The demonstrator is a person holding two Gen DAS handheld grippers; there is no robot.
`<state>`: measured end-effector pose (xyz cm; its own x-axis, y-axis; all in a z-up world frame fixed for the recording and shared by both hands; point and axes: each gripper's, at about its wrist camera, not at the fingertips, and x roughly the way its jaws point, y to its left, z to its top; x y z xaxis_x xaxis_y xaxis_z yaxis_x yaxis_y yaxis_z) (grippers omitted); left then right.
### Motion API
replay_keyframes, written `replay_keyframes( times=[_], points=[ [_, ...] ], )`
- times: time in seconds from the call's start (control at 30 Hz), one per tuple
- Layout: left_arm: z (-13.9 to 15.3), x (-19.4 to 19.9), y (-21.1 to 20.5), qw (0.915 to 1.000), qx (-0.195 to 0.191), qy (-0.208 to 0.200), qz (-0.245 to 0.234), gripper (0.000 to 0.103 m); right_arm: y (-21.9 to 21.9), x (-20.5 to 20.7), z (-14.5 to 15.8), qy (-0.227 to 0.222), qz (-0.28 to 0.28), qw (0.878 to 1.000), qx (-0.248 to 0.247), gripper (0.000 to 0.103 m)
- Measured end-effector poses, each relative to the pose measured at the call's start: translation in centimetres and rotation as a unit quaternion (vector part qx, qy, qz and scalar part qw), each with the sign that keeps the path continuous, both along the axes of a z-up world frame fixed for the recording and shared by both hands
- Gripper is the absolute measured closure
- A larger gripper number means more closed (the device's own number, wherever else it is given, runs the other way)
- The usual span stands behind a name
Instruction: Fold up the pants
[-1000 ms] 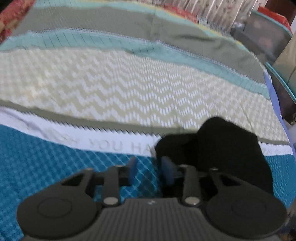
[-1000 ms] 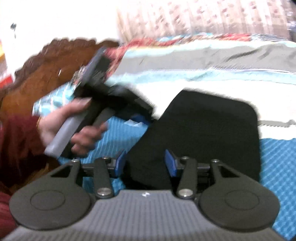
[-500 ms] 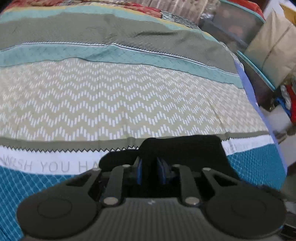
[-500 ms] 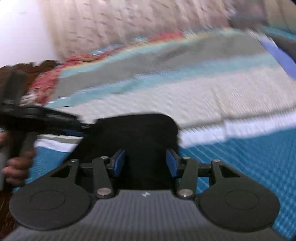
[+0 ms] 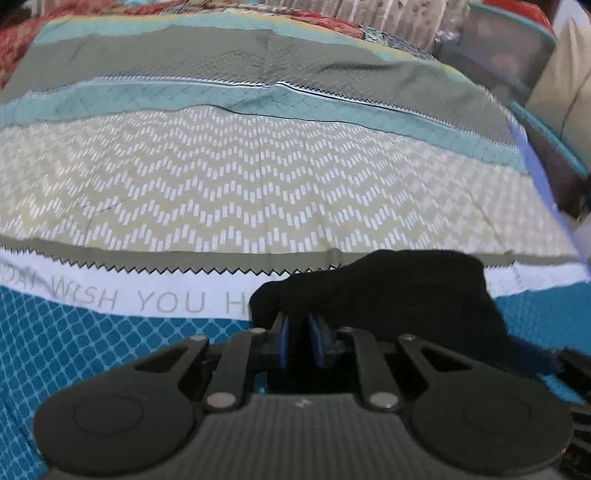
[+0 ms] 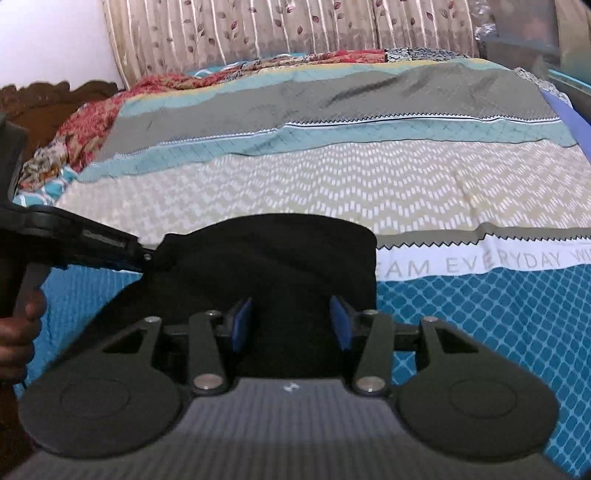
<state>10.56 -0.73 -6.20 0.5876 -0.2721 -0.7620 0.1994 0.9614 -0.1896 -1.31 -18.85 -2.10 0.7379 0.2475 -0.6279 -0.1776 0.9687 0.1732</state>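
The black pants (image 5: pixel 406 295) lie bunched on the teal band of the patterned bedspread (image 5: pixel 258 184). My left gripper (image 5: pixel 298 321) is shut on their near left corner, and black cloth fills the narrow gap between its blue pads. In the right wrist view the pants (image 6: pixel 266 258) spread as a dark sheet. The left gripper (image 6: pixel 146 254) pinches their left corner there, held by a hand (image 6: pixel 18 325). My right gripper (image 6: pixel 290 314) hovers over the pants' near edge. Its blue pads stand well apart, with cloth lying between and under them, not pressed.
A crumpled red floral cloth (image 6: pixel 96 110) lies at the bed's far left by a dark wooden headboard (image 6: pixel 48 96). Curtains (image 6: pixel 295 29) hang behind the bed. Storage boxes (image 5: pixel 506 51) stand past the bed's right edge (image 5: pixel 535 177).
The left gripper's jaws went from open beside the pants to shut on their corner. The right gripper swung rightwards and tipped down over the pants, its jaws unchanged.
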Motion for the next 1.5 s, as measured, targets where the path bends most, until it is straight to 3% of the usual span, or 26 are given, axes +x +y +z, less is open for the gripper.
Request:
replay_keyframes(
  times=[0.1,0.27,0.37,0.63,0.7,0.77,0.8,0.83,1.0,1.13,1.3,1.4,1.5],
  points=[
    [0.5,-0.4,-0.5,0.9995,0.029,-0.012,-0.007,0.090,-0.3,0.1,0.2,0.004,0.002,1.000,0.001,0.052],
    [1.2,-1.1,-0.2,0.9990,0.042,-0.013,0.000,0.085,0.5,0.1,0.0,0.003,0.002,1.000,-0.013,0.051],
    [1.8,-1.8,-0.2,0.9983,0.055,-0.017,0.005,0.078,0.7,0.0,-0.1,0.002,0.000,1.000,-0.018,0.051],
    [2.8,-3.3,0.5,0.9967,0.076,-0.020,0.021,0.043,1.1,-0.2,-0.2,-0.004,-0.005,1.000,-0.023,0.051],
    [3.0,-3.6,0.6,0.9967,0.076,-0.017,0.021,0.040,1.0,-0.3,-0.2,-0.005,-0.006,1.000,-0.023,0.051],
    [3.1,-3.9,0.8,0.9970,0.073,-0.011,0.021,0.029,1.0,-0.3,-0.2,-0.005,-0.006,1.000,-0.022,0.051],
    [3.2,-4.1,0.9,0.9970,0.072,-0.010,0.023,0.013,1.0,-0.3,-0.2,-0.006,-0.006,1.000,-0.022,0.051],
    [3.2,-4.2,0.9,0.9972,0.069,-0.012,0.024,0.008,0.9,-0.2,-0.2,-0.006,-0.007,1.000,-0.022,0.051],
    [3.5,-4.8,0.8,0.9976,0.066,-0.007,0.016,0.006,1.0,-0.3,0.1,-0.006,-0.007,1.000,-0.024,0.050],
    [3.6,-5.1,1.0,0.9986,0.051,0.009,0.011,0.005,-0.3,-0.4,0.9,-0.006,-0.009,1.000,-0.011,0.033],
    [4.4,-5.5,2.3,1.0000,0.005,0.008,-0.002,0.000,-4.0,-2.1,2.6,-0.030,-0.019,0.998,0.059,0.020],
    [4.1,-5.3,3.1,0.9994,-0.022,0.023,-0.010,0.000,-6.9,-2.5,2.3,-0.014,-0.031,0.993,0.117,0.017],
    [3.0,-4.7,3.8,0.9952,-0.076,0.059,-0.018,0.000,-9.1,-2.4,1.3,0.016,-0.044,0.984,0.172,0.016]
  ],
)
